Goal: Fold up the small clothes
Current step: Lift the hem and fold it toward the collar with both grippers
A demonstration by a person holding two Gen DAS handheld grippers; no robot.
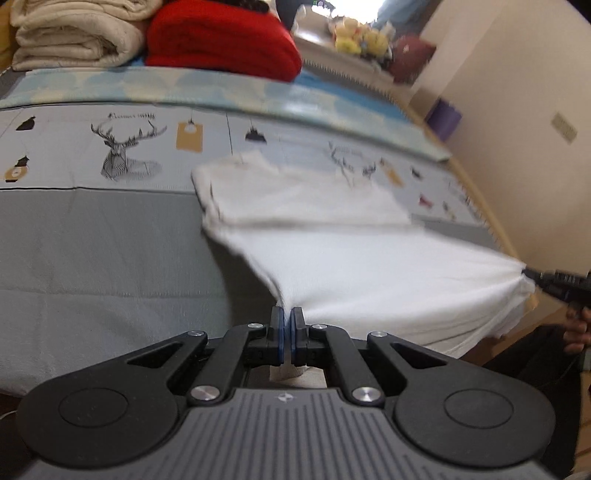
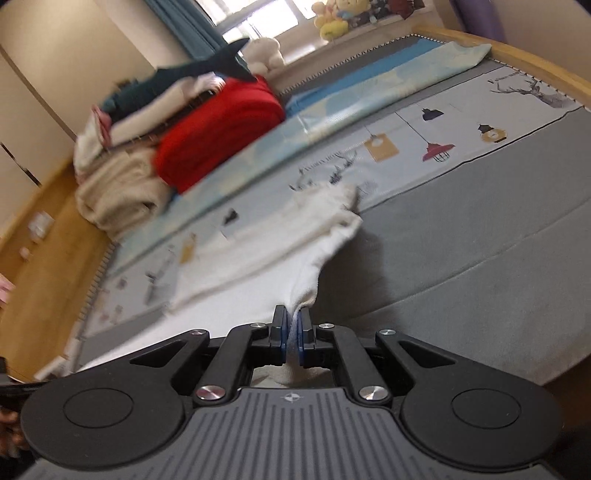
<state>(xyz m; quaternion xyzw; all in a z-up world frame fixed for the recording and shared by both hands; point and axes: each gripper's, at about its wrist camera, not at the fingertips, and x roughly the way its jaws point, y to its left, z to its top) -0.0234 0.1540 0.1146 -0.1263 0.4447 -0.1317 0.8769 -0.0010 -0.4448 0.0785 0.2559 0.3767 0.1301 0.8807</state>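
Note:
A small white garment (image 1: pixel 332 236) lies partly on the grey bedspread (image 1: pixel 92 251), its near edge lifted and stretched between my two grippers. My left gripper (image 1: pixel 287 314) is shut on the garment's near left corner. My right gripper (image 1: pixel 532 275) shows at the right edge of the left wrist view, pinching the other corner. In the right wrist view my right gripper (image 2: pixel 291 314) is shut on the white garment (image 2: pixel 258 266), which runs away to the left over the bedspread (image 2: pixel 461 258). The far end of the garment rests on the printed sheet.
A red folded blanket (image 1: pixel 221 37) and a cream folded blanket (image 1: pixel 74 33) lie at the back of the bed. A printed deer sheet (image 1: pixel 122 151) crosses the bed. A wall (image 1: pixel 517 110) and wooden bed edge (image 1: pixel 476 192) are at the right. Plush toys (image 1: pixel 362 38) sit beyond.

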